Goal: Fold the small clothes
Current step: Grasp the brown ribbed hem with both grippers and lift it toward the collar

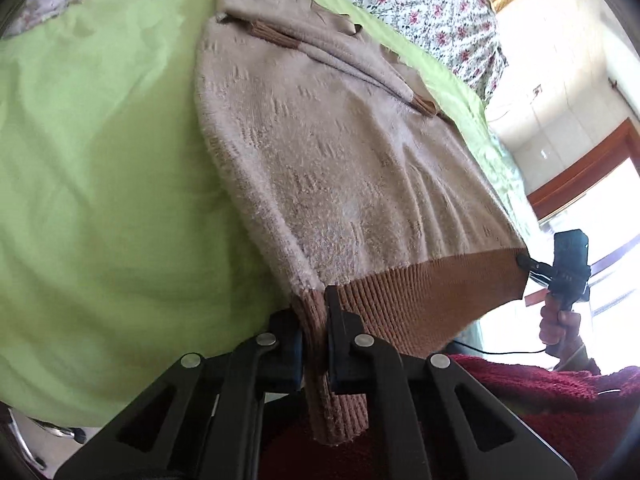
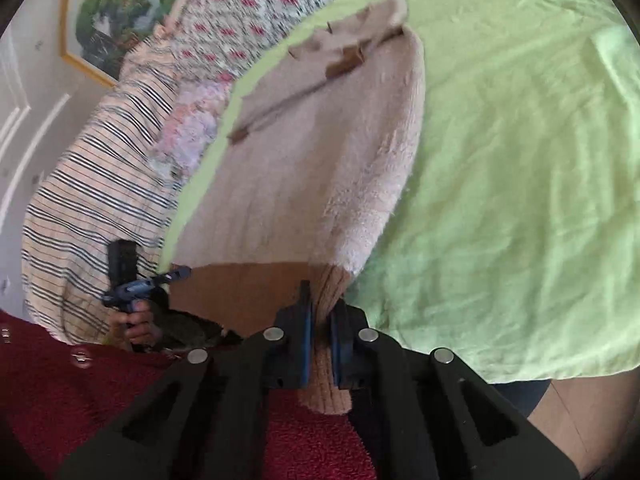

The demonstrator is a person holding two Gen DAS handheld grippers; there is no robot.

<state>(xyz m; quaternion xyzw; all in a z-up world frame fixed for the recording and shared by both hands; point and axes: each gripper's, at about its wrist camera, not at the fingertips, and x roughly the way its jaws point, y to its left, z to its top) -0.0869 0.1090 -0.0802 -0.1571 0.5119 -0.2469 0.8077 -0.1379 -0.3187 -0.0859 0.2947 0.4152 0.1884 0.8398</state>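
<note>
A fuzzy beige sweater (image 1: 332,152) with a brown ribbed hem (image 1: 424,300) lies on a green sheet (image 1: 100,200), sleeves folded across its far end. My left gripper (image 1: 314,328) is shut on one hem corner, held up off the bed. My right gripper (image 2: 322,320) is shut on the other hem corner (image 2: 328,292); it also shows in the left wrist view (image 1: 524,261). The sweater (image 2: 320,140) stretches taut between them. The left gripper shows in the right wrist view (image 2: 180,273).
A floral quilt (image 1: 420,4) lies beyond the sheet, a striped pillow (image 2: 100,200) beside it. The person's red sweater (image 2: 100,392) is close below both grippers. A window (image 1: 600,208) and framed picture (image 2: 116,8) are on the walls.
</note>
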